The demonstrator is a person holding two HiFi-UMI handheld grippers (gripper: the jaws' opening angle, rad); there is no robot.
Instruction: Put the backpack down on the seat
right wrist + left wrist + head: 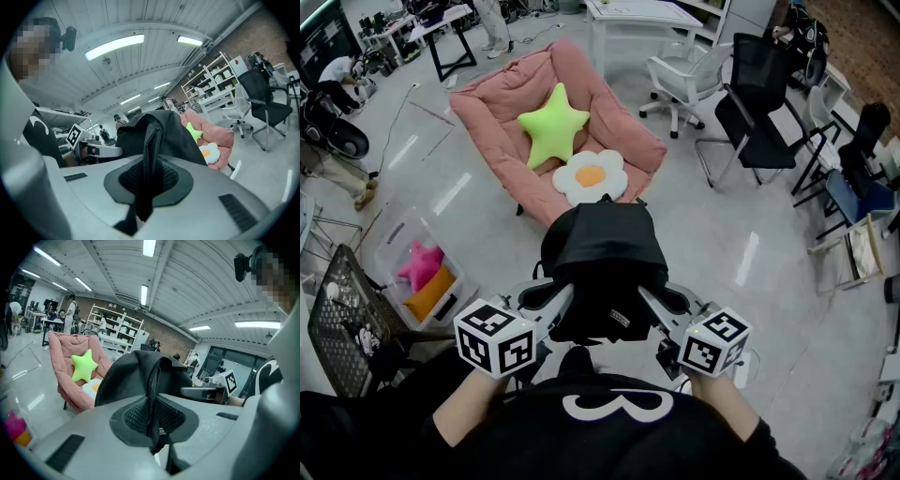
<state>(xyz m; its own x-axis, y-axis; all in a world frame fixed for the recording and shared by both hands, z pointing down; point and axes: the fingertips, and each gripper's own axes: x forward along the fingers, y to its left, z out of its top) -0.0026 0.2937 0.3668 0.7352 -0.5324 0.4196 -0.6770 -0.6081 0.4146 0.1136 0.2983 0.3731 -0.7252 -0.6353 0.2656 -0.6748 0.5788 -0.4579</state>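
Observation:
A black backpack [605, 267] hangs in the air between my two grippers, in front of my chest. My left gripper [567, 302] is shut on a black strap [153, 394] on the backpack's left side. My right gripper [645, 298] is shut on another strap [149, 161] on its right side. The seat is a pink padded chair [487, 103] a step ahead on the floor, with a green star cushion [551, 125] and a white fried-egg cushion [592, 176] lying in it. The backpack [140, 376] hides the chair's near edge.
Office chairs [755, 112] stand to the right and a white table [642, 17] behind the pink chair. A clear bin [422, 272] with pink and orange cushions sits on the floor at left, beside a black wire basket [342, 309]. People stand at the far left.

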